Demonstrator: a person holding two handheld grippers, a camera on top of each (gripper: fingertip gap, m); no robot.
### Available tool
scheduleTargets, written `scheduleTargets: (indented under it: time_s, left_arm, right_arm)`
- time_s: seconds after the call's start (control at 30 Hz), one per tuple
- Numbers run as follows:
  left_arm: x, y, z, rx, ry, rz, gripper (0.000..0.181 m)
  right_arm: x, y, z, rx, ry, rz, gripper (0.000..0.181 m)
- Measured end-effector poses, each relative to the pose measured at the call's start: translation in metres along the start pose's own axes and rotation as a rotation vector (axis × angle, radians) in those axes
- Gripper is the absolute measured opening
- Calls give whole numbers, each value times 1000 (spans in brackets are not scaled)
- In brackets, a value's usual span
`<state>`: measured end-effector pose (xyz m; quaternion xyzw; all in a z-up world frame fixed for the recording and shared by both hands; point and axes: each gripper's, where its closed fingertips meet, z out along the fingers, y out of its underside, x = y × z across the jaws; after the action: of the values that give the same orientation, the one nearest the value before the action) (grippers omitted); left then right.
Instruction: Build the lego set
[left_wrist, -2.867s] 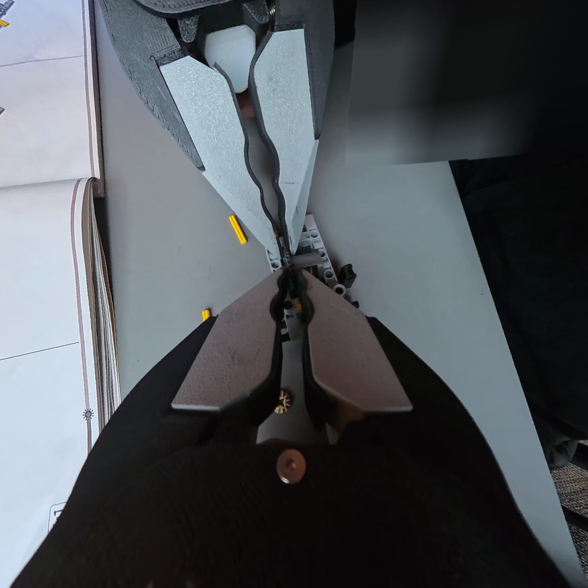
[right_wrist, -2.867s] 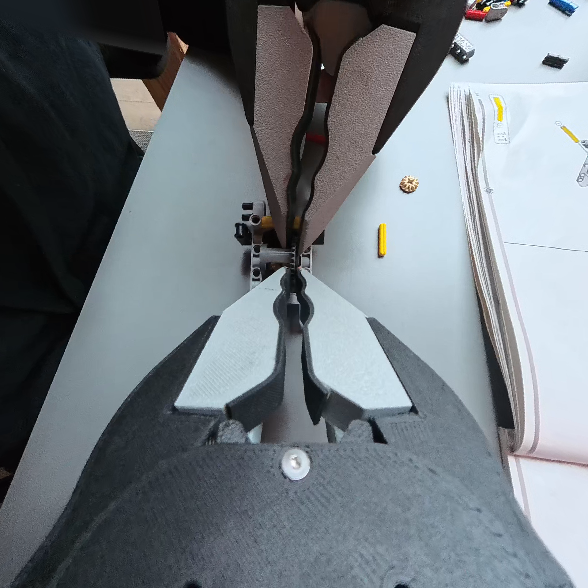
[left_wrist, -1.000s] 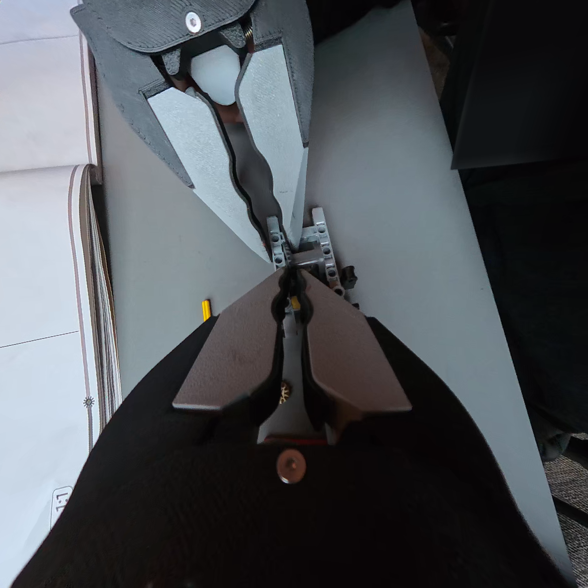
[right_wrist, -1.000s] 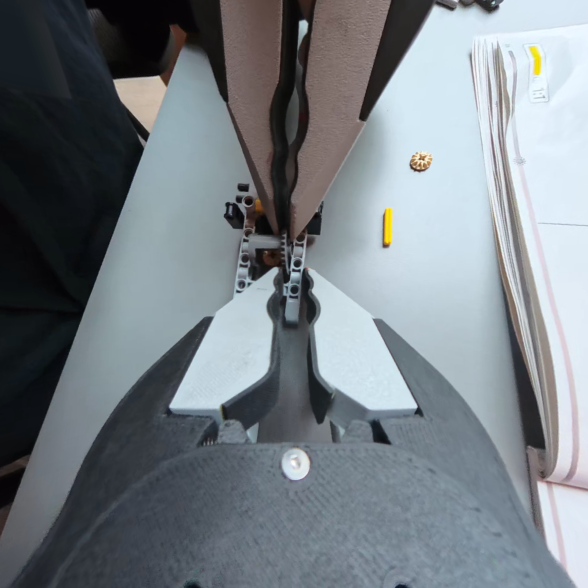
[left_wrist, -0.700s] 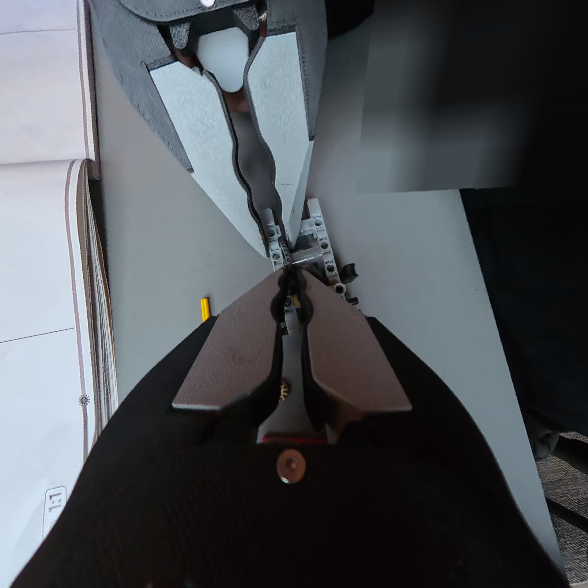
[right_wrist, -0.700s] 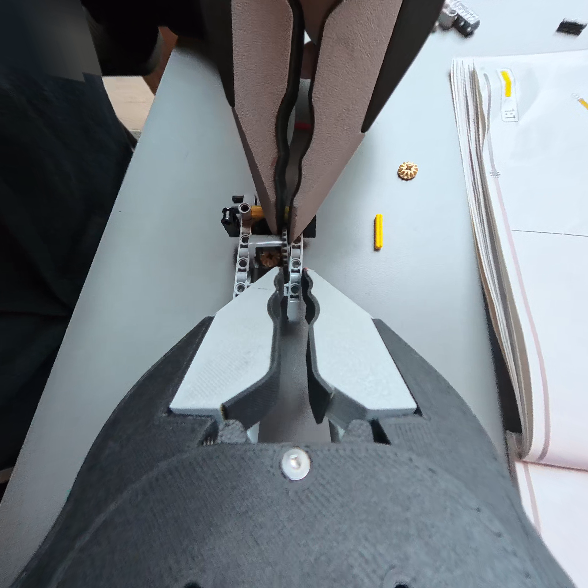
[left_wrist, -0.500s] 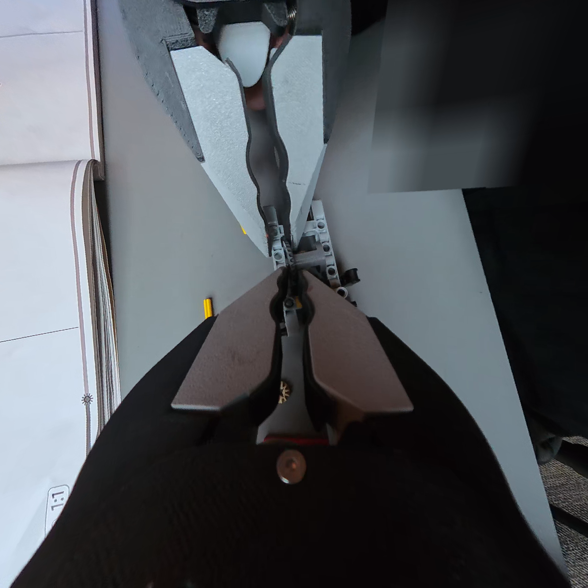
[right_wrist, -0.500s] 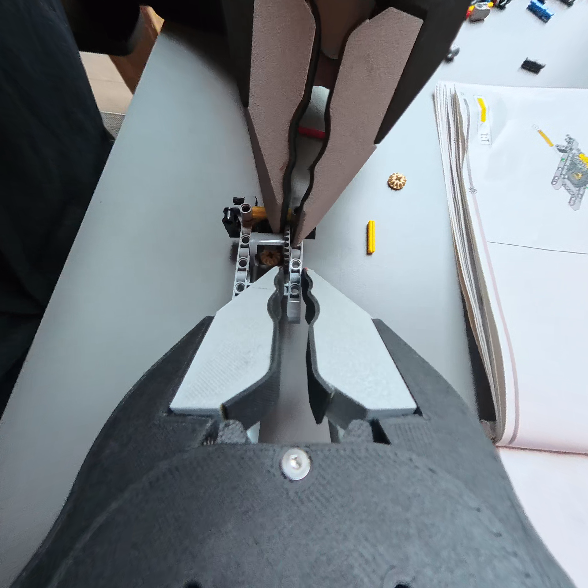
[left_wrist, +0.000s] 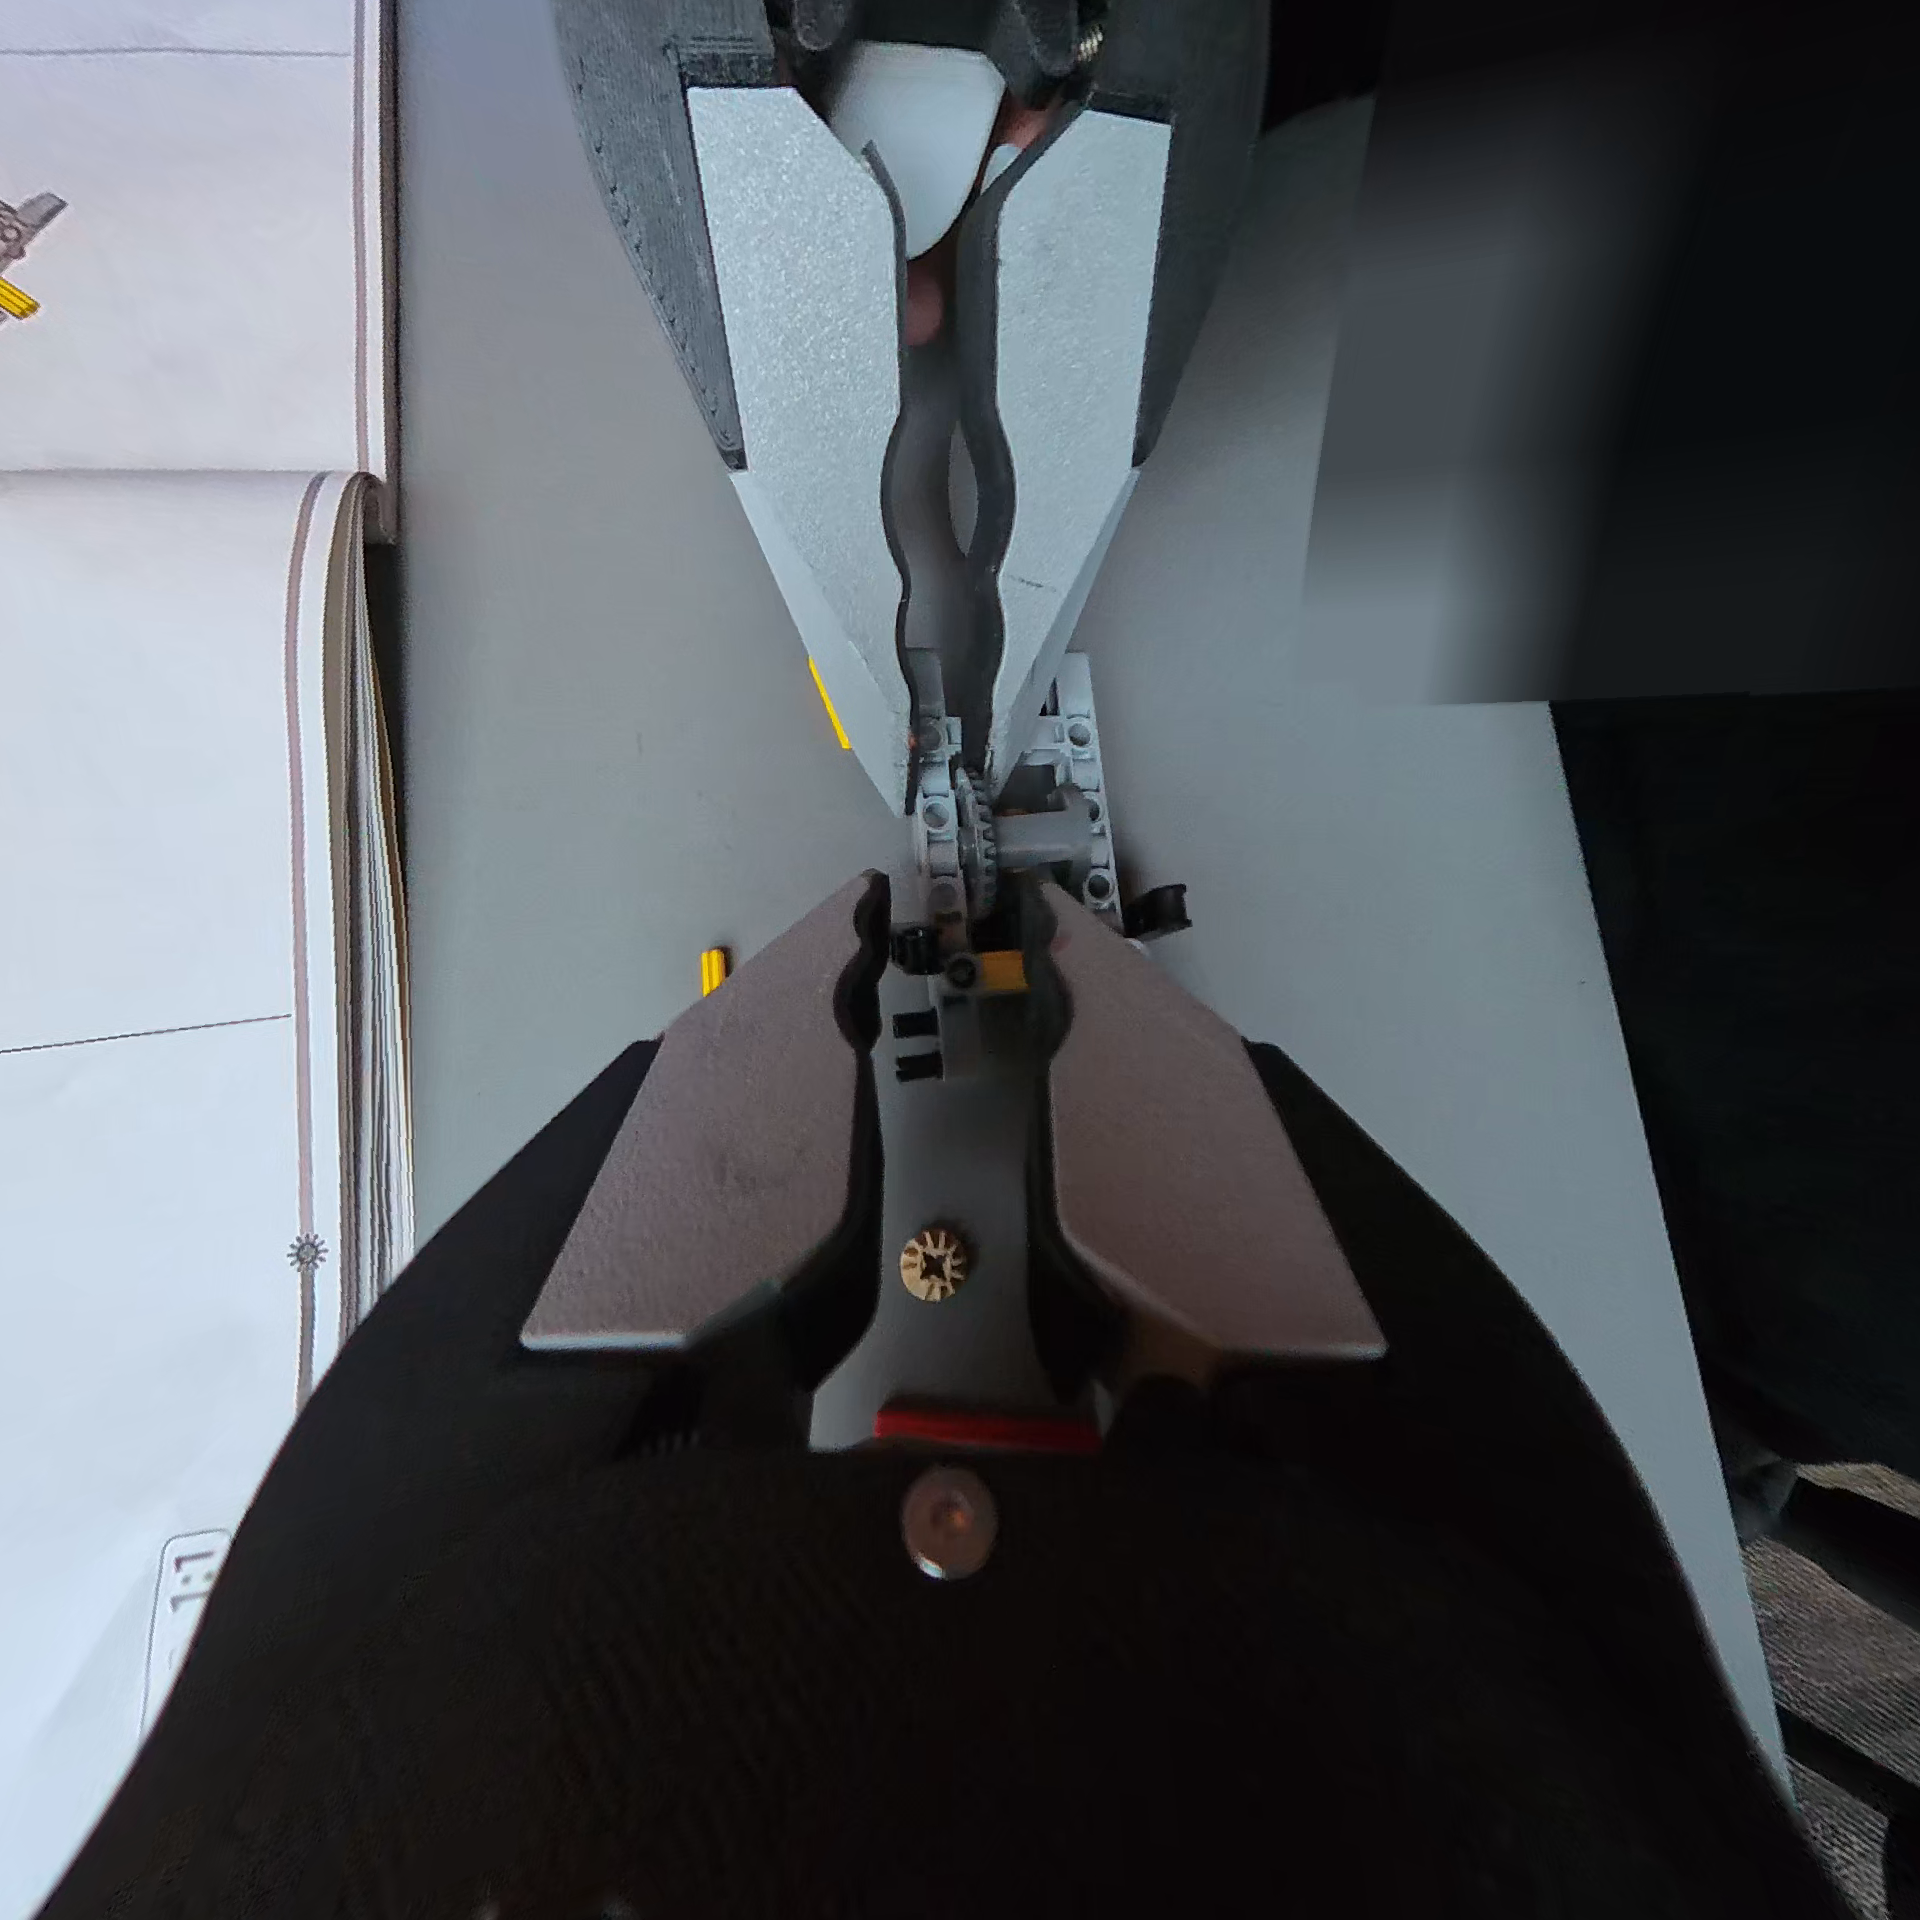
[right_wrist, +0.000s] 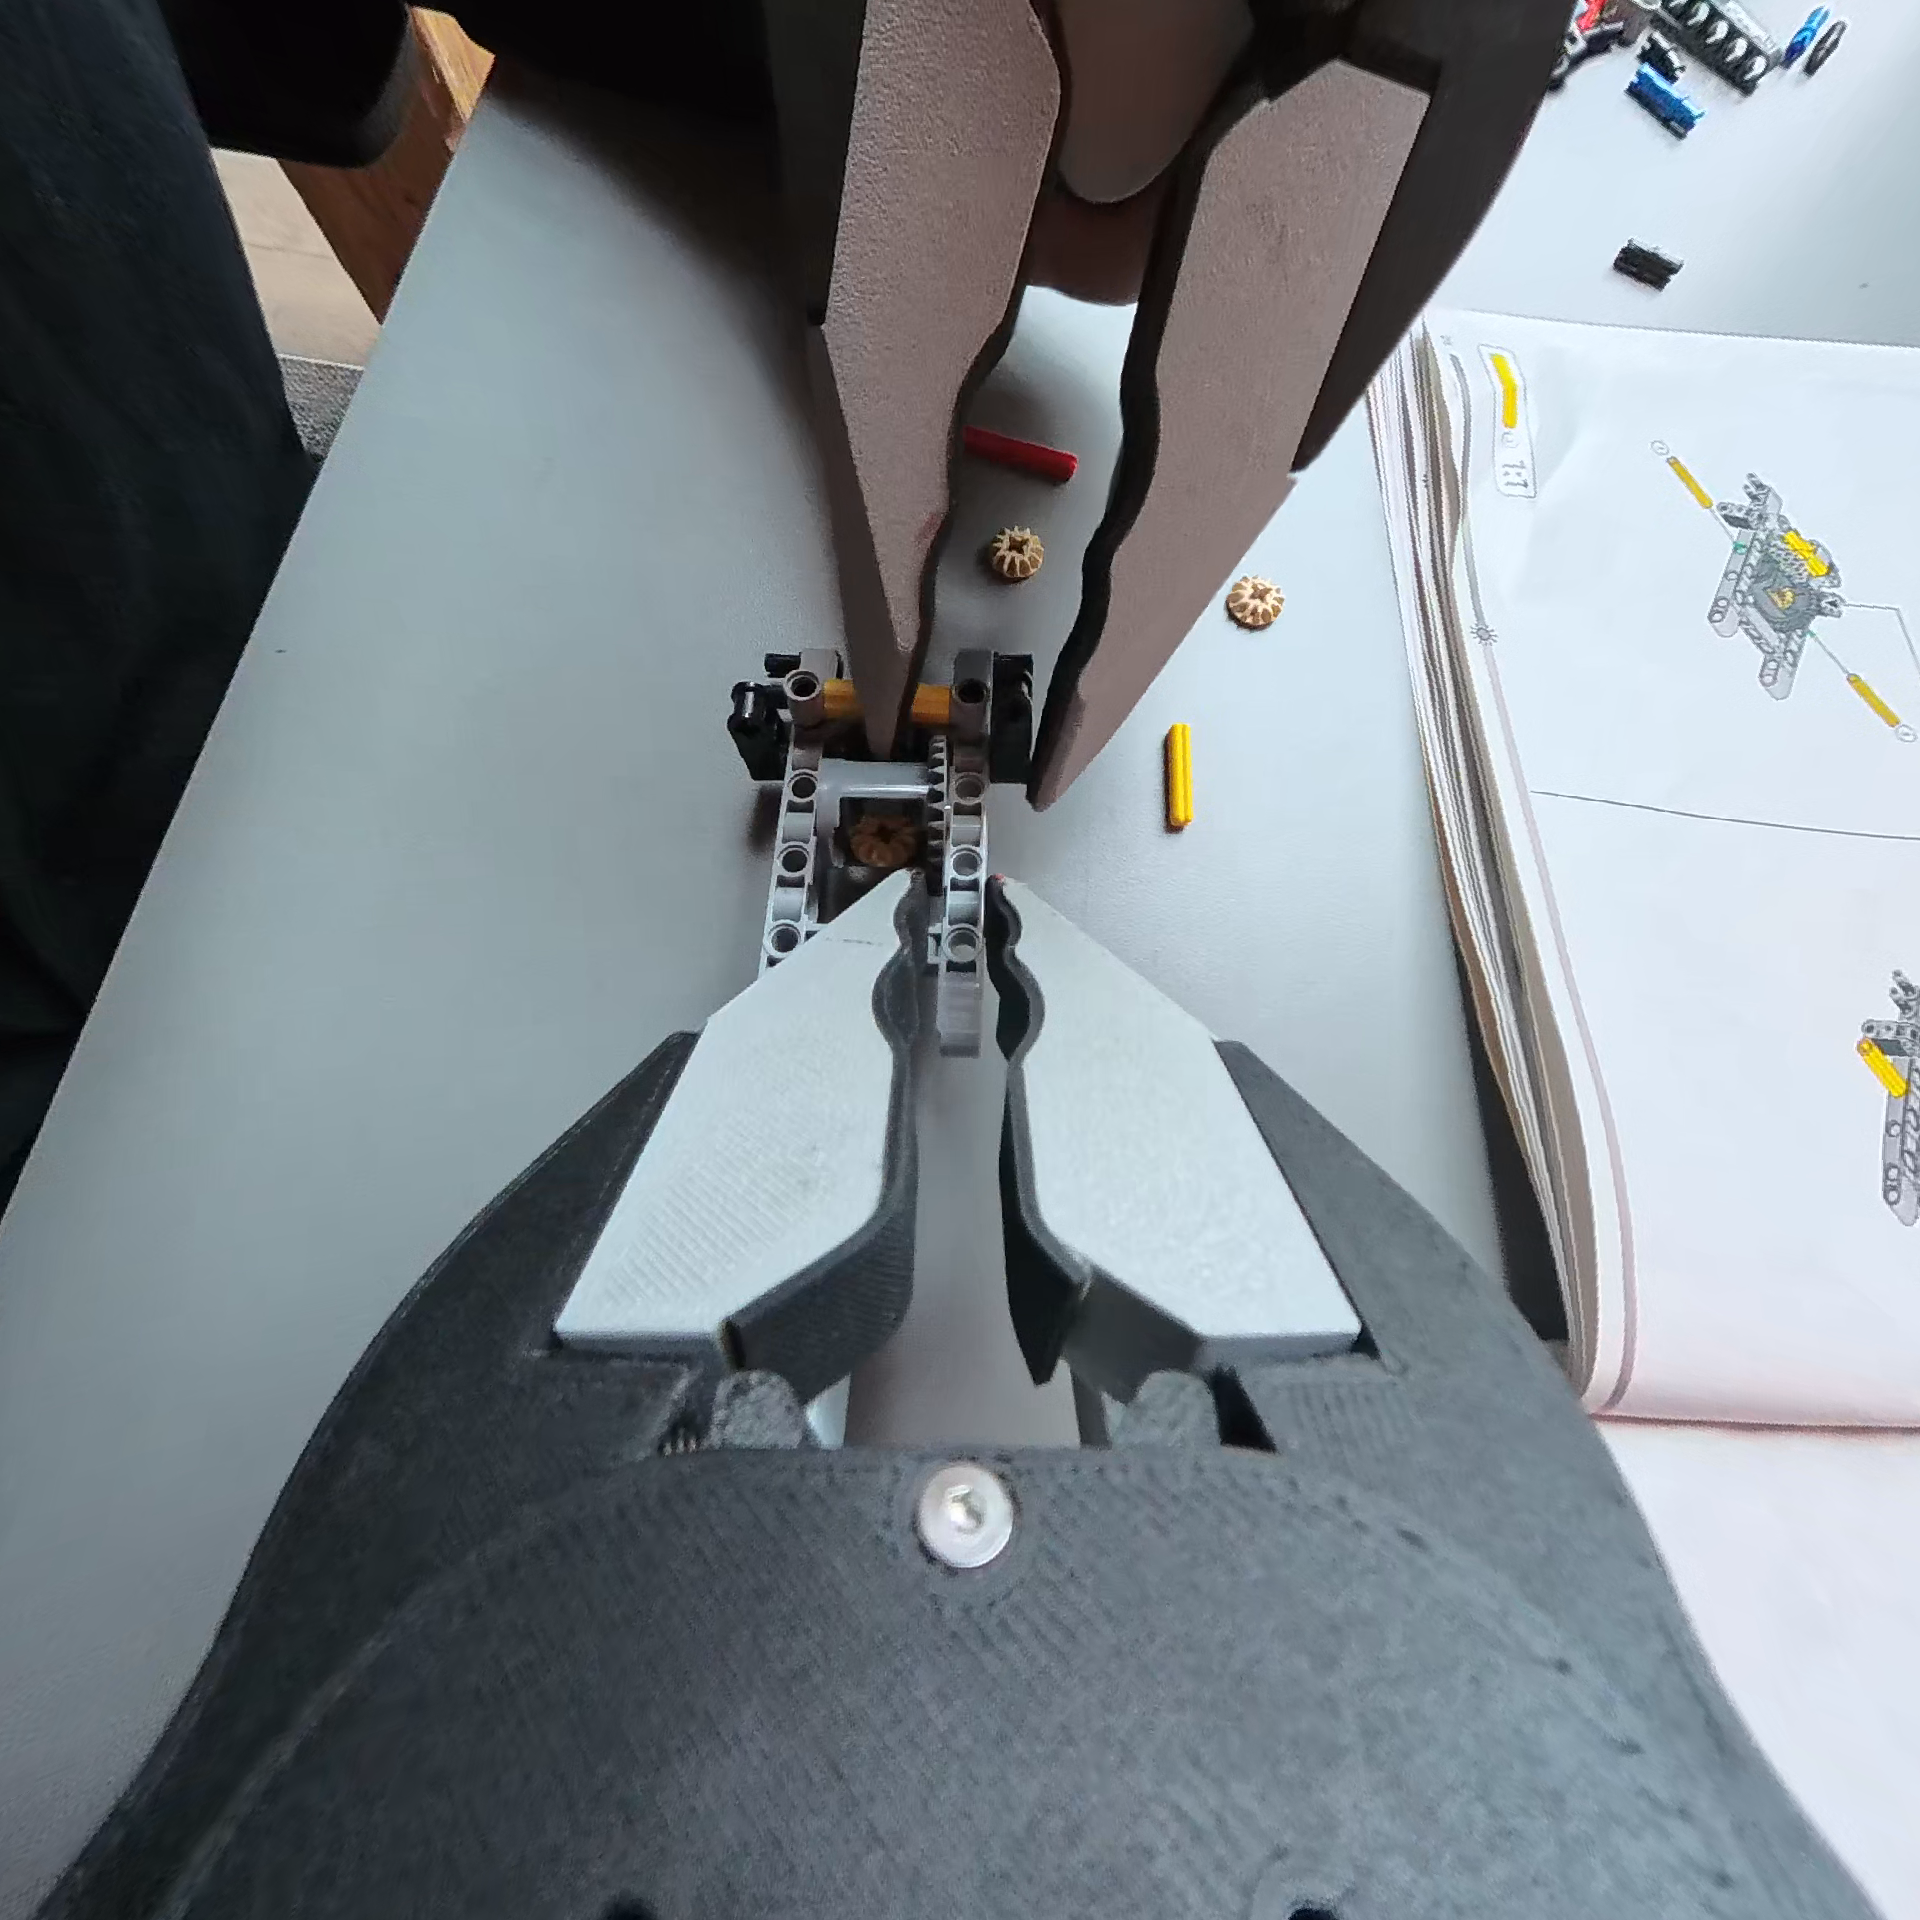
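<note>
The small grey lego assembly (right_wrist: 800, 821) lies on the grey table, with two holed beams, a dark gear (right_wrist: 938, 800), a tan gear (right_wrist: 883, 836) inside and a yellow axle (right_wrist: 935, 702) across its far end. My right gripper (right_wrist: 956, 902) is shut on the near end of the right-hand beam (right_wrist: 962, 987). My left gripper (right_wrist: 966, 769) faces it from the far side, open, with its fingertips on either side of the assembly's far end. In the left wrist view the left gripper (left_wrist: 956, 896) is open around the assembly (left_wrist: 1039, 831), and the right gripper (left_wrist: 951, 748) pinches the beam.
An open instruction booklet (right_wrist: 1683, 883) lies to the right. Loose parts lie near the assembly: a yellow axle (right_wrist: 1177, 774), two tan gears (right_wrist: 1013, 551) (right_wrist: 1255, 601) and a red axle (right_wrist: 1018, 455). More pieces (right_wrist: 1662, 83) lie far right. A person in dark clothing sits at the table edge. My left and right fingertips are right by each other.
My left gripper was shut on the far end of the assembly and has opened. My right gripper has kept its hold on the beam.
</note>
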<state>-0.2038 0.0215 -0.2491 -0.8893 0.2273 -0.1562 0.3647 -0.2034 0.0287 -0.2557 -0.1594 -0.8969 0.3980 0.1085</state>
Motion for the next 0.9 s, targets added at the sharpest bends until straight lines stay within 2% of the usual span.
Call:
scheduleTargets:
  time_s: [0.23,0.5,0.73,0.77,0.9]
  left_arm:
    - [3,2,4,-24,10,-8,24]
    - [3,-1,-1,10,38,-35,23]
    - [4,-3,-1,11,-8,55,11]
    - [7,-4,0,11,3,70,3]
    - [7,-4,0,12,-9,90,1]
  right_arm:
    - [0,-2,1,-13,43,-56,7]
    - [0,-3,-1,0,43,-46,7]
    - [-2,-2,-1,-6,41,-46,8]
    - [-2,-1,0,-10,41,-42,7]
    - [-2,0,-1,-2,26,-11,7]
